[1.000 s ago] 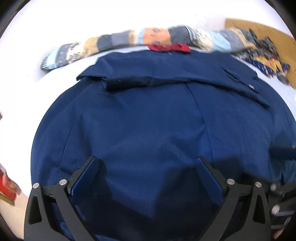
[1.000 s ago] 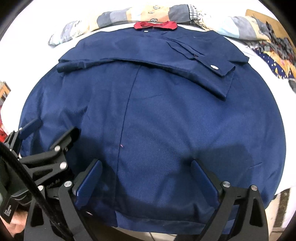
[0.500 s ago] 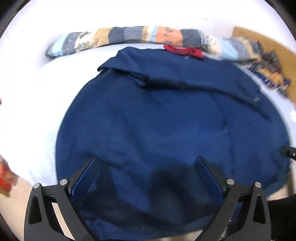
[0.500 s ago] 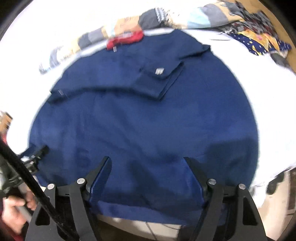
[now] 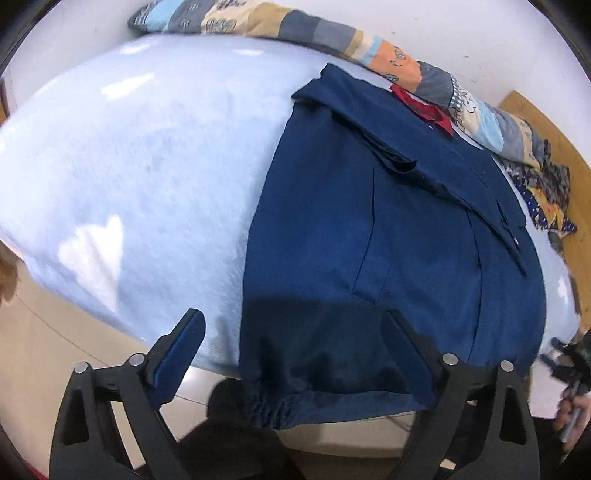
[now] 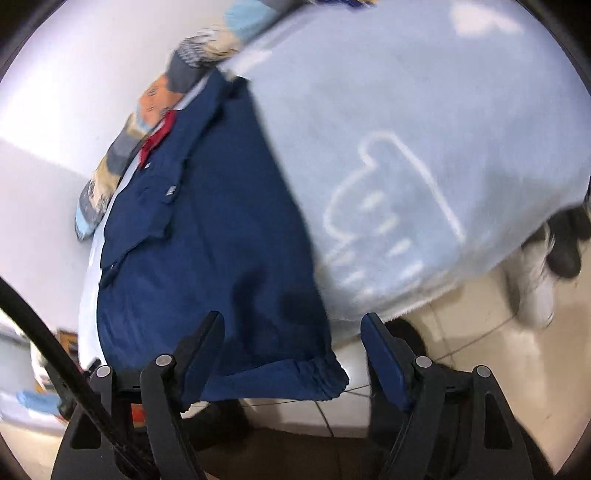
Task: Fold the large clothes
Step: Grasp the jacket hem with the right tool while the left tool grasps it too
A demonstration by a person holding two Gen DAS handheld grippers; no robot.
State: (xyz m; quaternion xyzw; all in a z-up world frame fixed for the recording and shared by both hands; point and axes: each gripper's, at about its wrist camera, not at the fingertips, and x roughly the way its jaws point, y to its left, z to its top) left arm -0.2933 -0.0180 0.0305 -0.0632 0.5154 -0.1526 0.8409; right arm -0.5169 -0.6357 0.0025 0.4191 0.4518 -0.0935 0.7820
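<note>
Your bed (image 5: 140,177) carries a pale blue fleecy blanket (image 6: 424,122) with white line drawings, hanging over the near edge. Directly on it you have the navy garment (image 5: 388,240) laid flat, sleeves folded across its upper part, red collar (image 5: 424,107) at the far end, gathered hem draping over the bed's near edge. A patchwork quilt (image 5: 295,26), rolled long, lies along the far side against the white wall, touching the collar. A crumpled patterned cloth (image 5: 543,192) sits at the far right corner. Beige tiled floor (image 6: 480,332) shows below.
</note>
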